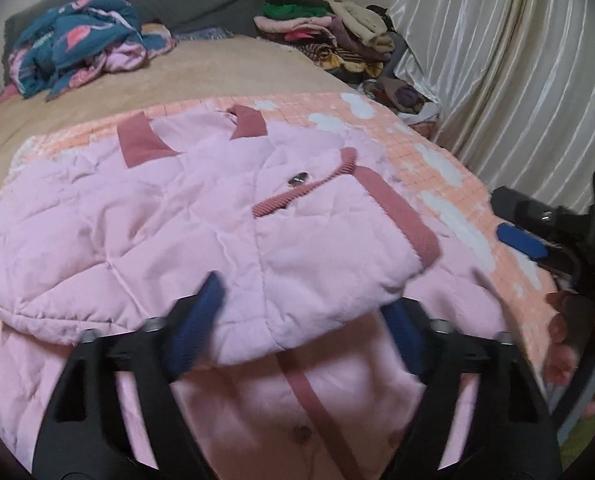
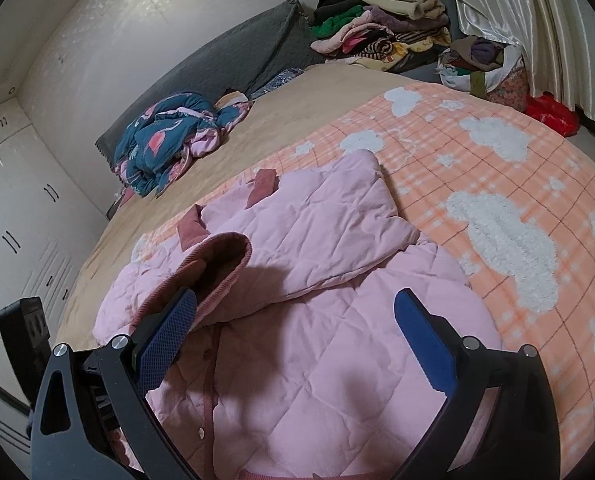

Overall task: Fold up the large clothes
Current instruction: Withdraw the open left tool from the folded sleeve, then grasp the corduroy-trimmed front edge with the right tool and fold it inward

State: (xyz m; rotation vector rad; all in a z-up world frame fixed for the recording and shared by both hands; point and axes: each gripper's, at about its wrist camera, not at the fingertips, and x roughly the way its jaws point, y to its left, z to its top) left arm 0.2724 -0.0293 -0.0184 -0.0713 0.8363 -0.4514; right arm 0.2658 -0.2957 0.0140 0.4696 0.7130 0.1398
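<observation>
A pink quilted jacket (image 1: 177, 216) with dark pink cuffs and trim lies on the peach cloud-print blanket (image 1: 449, 176), its upper part folded over the buttoned front. My left gripper (image 1: 297, 320) is open, its blue pads either side of the folded edge, the fabric draped over the gap. In the right wrist view the jacket (image 2: 317, 320) lies below my right gripper (image 2: 297, 332), which is open and empty above it, the ribbed hem close by the left pad. The right gripper also shows at the right edge of the left wrist view (image 1: 537, 232).
The bed (image 2: 297, 96) holds a crumpled blue and pink duvet (image 2: 169, 136) near the grey headboard (image 2: 233, 56). A pile of folded clothes (image 2: 377, 28) and a fabric basket (image 2: 493, 68) stand by the white curtain (image 1: 497, 60). White wardrobes (image 2: 13, 208) stand at left.
</observation>
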